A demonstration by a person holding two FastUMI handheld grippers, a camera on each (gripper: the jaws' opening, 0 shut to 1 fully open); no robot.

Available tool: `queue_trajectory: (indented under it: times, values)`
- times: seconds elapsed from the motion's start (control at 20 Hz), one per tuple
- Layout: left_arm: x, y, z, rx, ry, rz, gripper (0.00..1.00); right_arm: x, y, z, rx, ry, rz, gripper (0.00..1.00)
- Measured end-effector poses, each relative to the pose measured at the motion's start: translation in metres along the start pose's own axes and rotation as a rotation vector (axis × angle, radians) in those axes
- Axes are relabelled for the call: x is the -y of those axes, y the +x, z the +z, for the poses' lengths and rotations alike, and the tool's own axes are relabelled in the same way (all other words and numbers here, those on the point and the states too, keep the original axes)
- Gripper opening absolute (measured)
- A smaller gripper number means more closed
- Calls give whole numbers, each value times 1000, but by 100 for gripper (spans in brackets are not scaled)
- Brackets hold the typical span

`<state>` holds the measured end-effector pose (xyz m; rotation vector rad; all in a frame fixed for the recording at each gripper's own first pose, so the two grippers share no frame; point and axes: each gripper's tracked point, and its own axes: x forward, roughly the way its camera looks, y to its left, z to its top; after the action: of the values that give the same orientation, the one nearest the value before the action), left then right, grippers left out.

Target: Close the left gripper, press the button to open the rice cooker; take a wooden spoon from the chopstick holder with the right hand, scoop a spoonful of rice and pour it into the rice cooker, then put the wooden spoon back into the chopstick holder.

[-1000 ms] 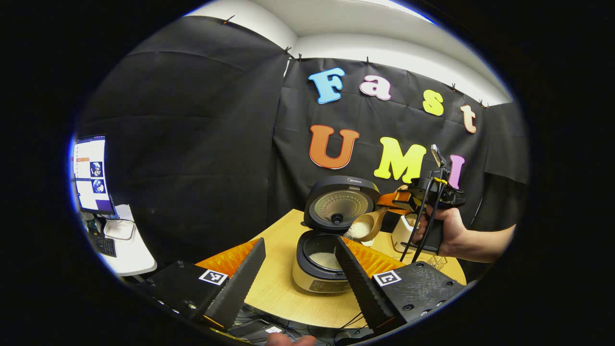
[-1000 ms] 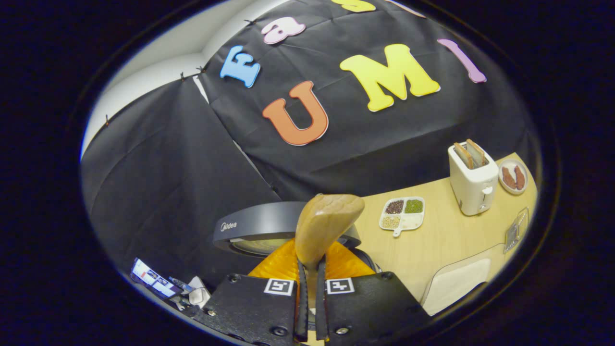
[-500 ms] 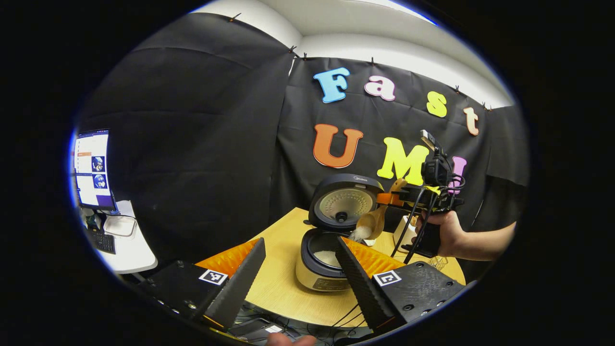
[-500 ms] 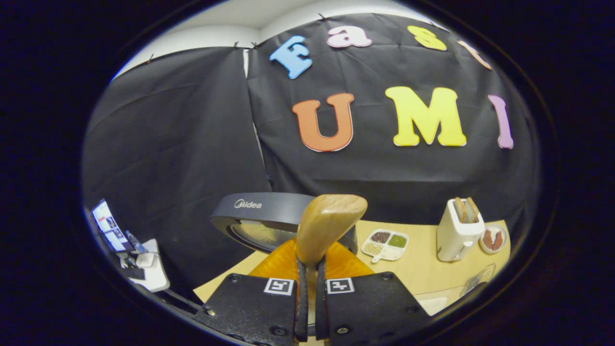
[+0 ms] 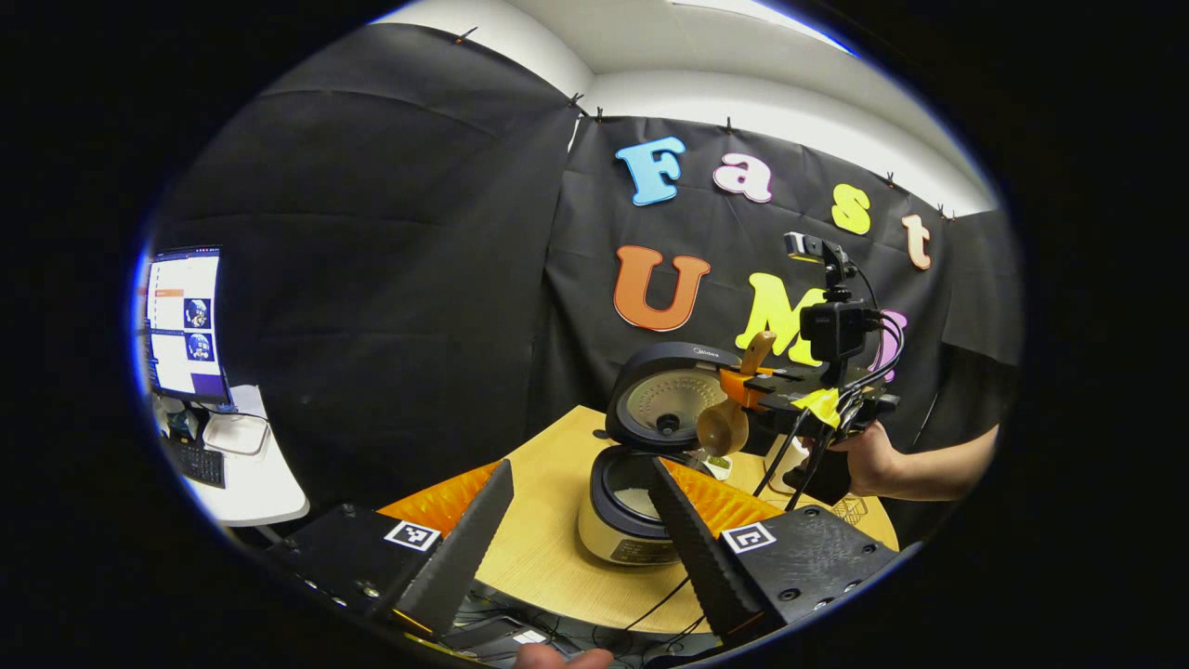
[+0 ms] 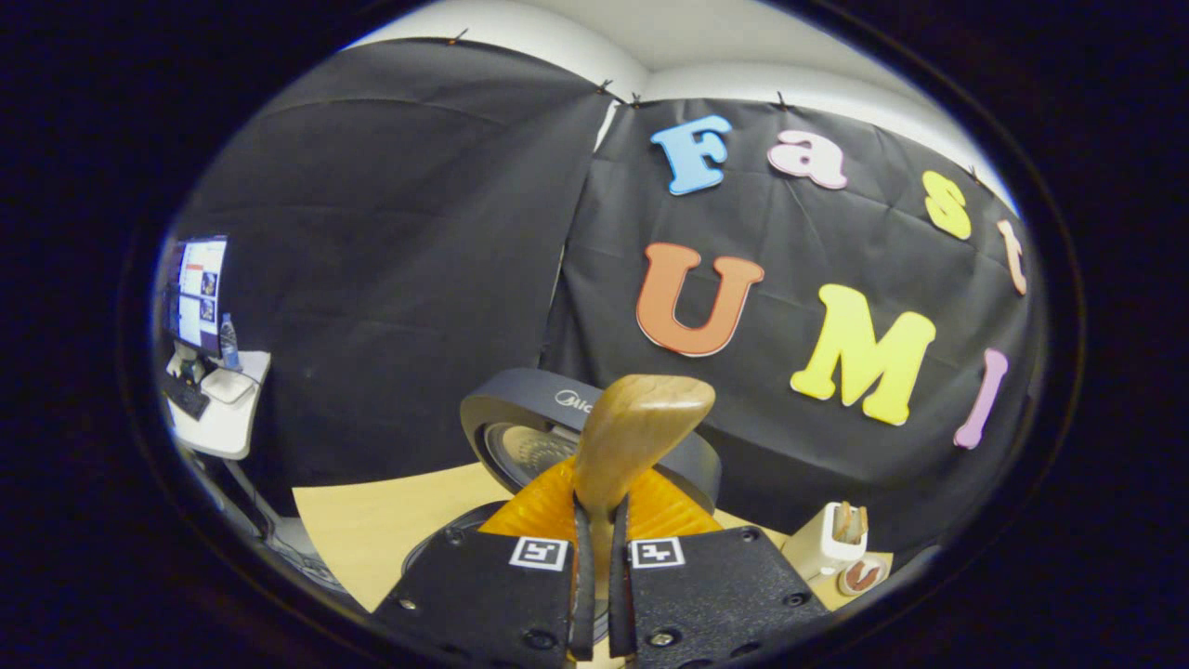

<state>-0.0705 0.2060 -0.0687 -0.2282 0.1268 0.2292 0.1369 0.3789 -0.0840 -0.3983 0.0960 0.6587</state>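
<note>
Two tools in play. Right tool [image 6: 595, 557], in the right gripper view: fingers clamped tight on the handle of one wooden spoon [image 6: 636, 437], which sticks out forward and upward from between them, its bowl seen from the back. In the left gripper view the same right tool [image 5: 743, 388] is held by a hand [image 5: 864, 457] just above and beyond the one rice cooker [image 5: 624, 506]; the spoon's bowl [image 5: 722, 427] hangs below the tool's tip, directly over the open pot, in front of the raised lid [image 5: 671, 398]. White rice shows inside the pot. Left tool [image 5: 581, 520]: fingers spread wide apart, gripping nothing, well short of the cooker, which sits ahead between its fingertips on the pale wood worktop [image 5: 539, 548]. One white toaster [image 6: 827, 548] on the worktop to the right of the right tool, one small plate [image 6: 859, 576] just beside it. One monitor [image 5: 181, 321] far off to the left tool's left.
</note>
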Motion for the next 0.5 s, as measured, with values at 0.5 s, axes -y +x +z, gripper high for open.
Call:
queue_trajectory:
  times: [0.5]
  values:
    - [5,-5,7,5,10,7,95,14,-18,1,-13,168,16,11]
